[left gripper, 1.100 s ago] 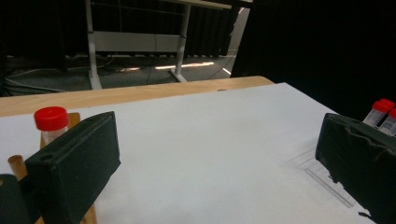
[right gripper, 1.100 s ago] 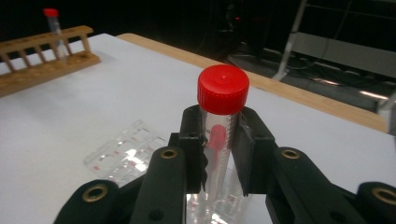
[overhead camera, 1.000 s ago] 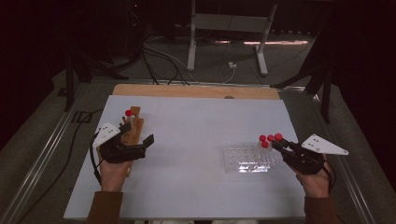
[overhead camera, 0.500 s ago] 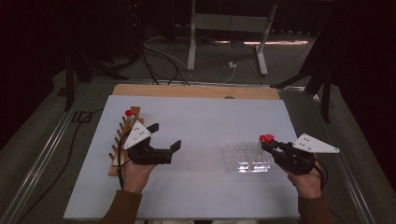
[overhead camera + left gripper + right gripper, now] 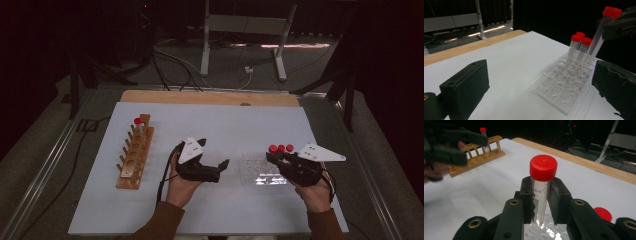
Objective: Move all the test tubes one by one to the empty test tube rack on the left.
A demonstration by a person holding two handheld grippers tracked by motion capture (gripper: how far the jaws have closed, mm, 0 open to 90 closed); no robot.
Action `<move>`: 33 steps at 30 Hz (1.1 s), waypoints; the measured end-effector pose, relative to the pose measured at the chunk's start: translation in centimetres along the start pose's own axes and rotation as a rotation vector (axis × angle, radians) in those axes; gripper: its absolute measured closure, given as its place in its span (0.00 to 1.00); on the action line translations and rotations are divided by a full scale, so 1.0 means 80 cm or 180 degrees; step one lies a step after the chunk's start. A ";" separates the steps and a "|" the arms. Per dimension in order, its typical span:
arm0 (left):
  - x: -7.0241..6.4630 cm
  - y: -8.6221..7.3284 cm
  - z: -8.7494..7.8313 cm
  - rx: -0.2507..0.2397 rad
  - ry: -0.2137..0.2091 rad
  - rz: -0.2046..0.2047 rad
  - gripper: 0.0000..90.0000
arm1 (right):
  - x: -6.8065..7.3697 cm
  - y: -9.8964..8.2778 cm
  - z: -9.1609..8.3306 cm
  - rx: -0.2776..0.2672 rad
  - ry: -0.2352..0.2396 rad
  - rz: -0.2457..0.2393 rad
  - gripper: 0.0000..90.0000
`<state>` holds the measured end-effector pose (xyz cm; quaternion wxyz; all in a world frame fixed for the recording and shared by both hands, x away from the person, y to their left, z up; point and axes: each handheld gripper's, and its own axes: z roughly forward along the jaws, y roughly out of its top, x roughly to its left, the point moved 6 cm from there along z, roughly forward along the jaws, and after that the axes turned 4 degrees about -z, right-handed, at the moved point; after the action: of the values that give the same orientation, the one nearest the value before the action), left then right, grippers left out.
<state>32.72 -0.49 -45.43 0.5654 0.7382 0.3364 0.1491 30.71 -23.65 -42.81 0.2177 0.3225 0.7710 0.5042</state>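
Gripping a clear, graduated, red-capped tube [image 5: 541, 192], right gripper [image 5: 542, 202] jaws clenched, left gripper [image 5: 216, 169] jaws spread, empty.

Clear plastic tube [image 5: 541, 202], wooden rack [image 5: 135, 155]

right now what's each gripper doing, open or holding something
left gripper: open, nothing between its jaws
right gripper: shut on a clear plastic tube with a red screw cap

Wooden rack [image 5: 135, 154] left, clear rack [image 5: 261, 169] right, on table [image 5: 240, 125].
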 end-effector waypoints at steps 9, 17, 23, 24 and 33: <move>-0.042 -0.001 0.040 0.0036 -0.0102 0.0090 0.14 | 0.011 0.005 0.009 0.0020 0.0016 0.0011 0.82; -0.075 -0.003 0.062 0.0039 -0.0237 0.0311 0.48 | 0.018 0.006 0.014 0.0028 0.0048 0.0015 0.82; -0.083 -0.006 0.072 0.0074 -0.0320 0.0308 0.63 | 0.019 0.006 0.016 0.0029 0.0076 0.0033 0.82; -0.084 -0.006 0.073 0.0078 -0.0330 0.0311 0.65 | 0.019 0.006 0.016 0.0032 0.0076 0.0037 0.82; -0.091 -0.007 0.078 0.0092 -0.0377 0.0363 0.79 | 0.021 0.005 0.018 0.0040 0.0114 0.0049 0.82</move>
<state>30.98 -9.84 -46.75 0.5642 0.7717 0.2620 0.1322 30.59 -21.41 -43.02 0.1979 0.3208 0.7754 0.5066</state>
